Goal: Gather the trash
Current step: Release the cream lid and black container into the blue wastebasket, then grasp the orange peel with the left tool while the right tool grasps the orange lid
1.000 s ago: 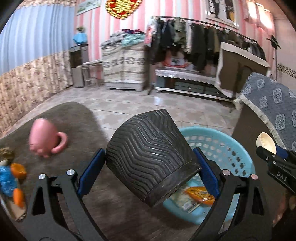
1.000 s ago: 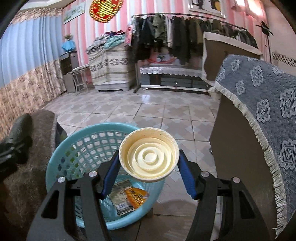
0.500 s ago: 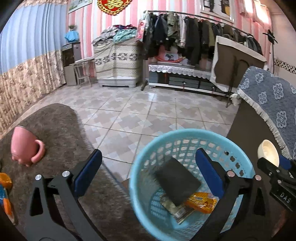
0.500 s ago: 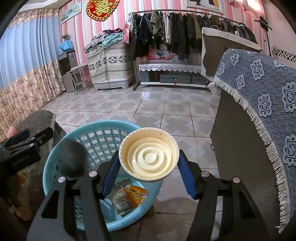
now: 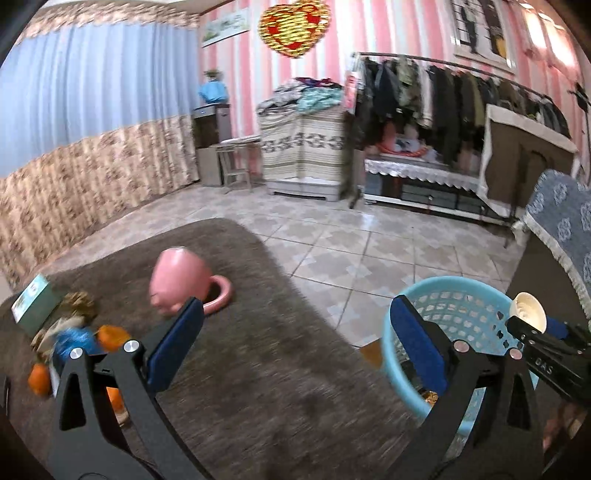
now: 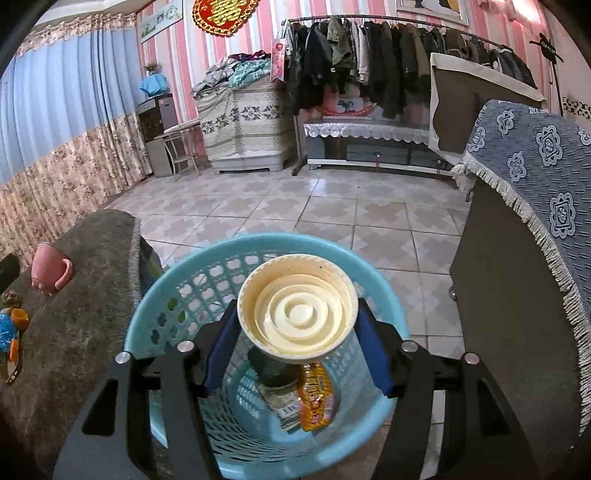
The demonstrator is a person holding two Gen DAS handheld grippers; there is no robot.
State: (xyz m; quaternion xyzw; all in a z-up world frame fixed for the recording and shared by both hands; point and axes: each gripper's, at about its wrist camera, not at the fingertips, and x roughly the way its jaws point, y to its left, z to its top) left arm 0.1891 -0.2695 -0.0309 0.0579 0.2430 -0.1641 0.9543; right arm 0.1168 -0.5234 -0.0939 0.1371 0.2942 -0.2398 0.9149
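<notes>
Right gripper (image 6: 297, 334), jaws just easing apart, has the cream plastic cup (image 6: 297, 306) between them over the blue basket (image 6: 155, 306), wrappers already inside. Left gripper (image 5: 295, 343) gapes empty; clutter (image 5: 74, 332) left on the rug (image 5: 258, 369).

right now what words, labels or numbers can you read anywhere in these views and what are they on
"DAS" on the black body of the right hand-held gripper, seen from the left wrist view.
Orange wrapper in the blue basket: print too blurred to read.
Barcode label on the packet beside it: digits too small.
Red and gold wall ornament: pattern, no legible characters.
Small box on the rug: print too blurred.
</notes>
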